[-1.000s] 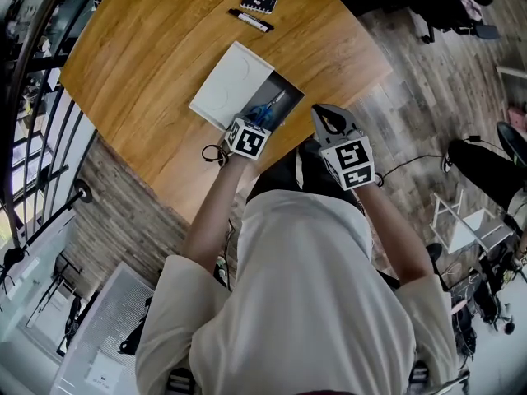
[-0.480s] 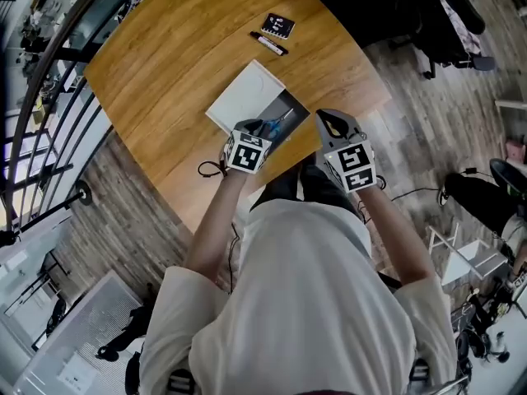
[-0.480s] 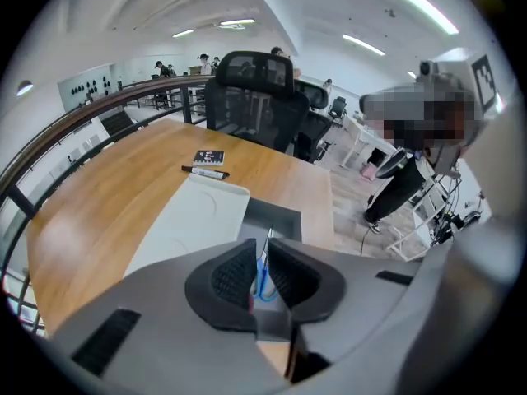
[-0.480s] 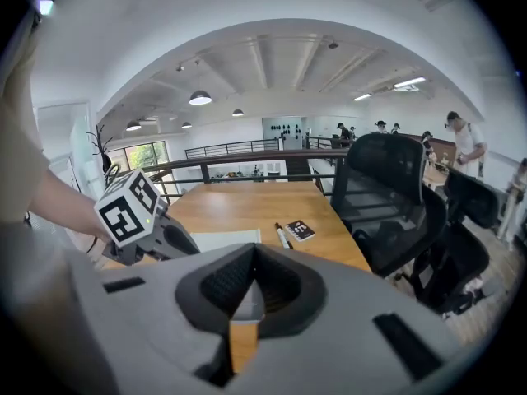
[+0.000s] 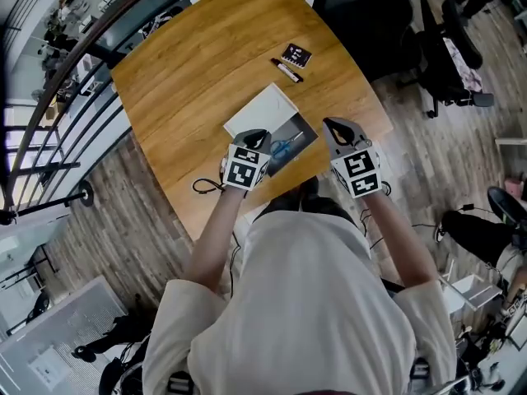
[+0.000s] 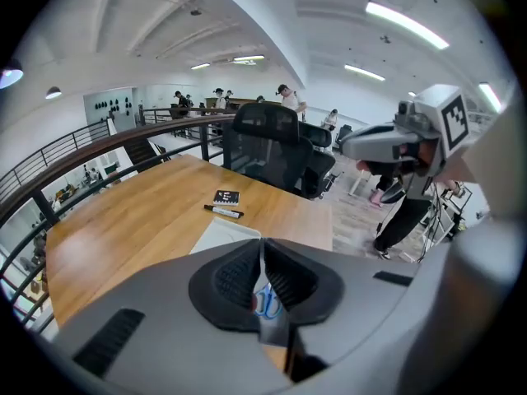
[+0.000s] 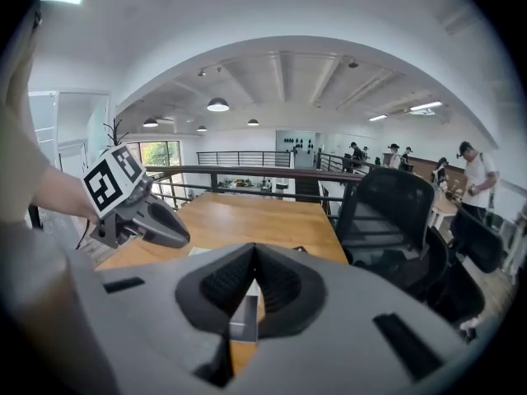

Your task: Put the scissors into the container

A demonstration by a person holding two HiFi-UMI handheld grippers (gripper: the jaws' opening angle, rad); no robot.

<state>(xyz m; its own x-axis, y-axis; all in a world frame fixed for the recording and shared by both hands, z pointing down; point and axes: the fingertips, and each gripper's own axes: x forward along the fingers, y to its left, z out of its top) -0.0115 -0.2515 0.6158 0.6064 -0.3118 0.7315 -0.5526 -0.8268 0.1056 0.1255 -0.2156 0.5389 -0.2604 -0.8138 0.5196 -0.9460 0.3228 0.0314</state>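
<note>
Blue-handled scissors (image 5: 286,145) lie inside the grey container (image 5: 306,127) on the wooden table, apart from both grippers. My left gripper (image 5: 257,136) hovers at the container's near left corner. Its jaws are closing, the tips all but together, with nothing between them. In the left gripper view the scissors (image 6: 265,301) show below, through the slit under the left gripper (image 6: 261,243). My right gripper (image 5: 336,124) hangs to the right of the container, shut and empty. Under the right gripper (image 7: 254,250) in its own view shows the container (image 7: 244,319).
A white lid (image 5: 259,112) lies against the container's far side. Farther back on the table are a black marker (image 5: 287,72) and a small black card (image 5: 296,55). A black office chair (image 7: 395,212) stands beyond the table's far edge, and railings run along the left.
The left gripper has drawn back from over the container towards the table's near edge, leaving the scissors in it. The head view has shifted. The right gripper has barely moved.
</note>
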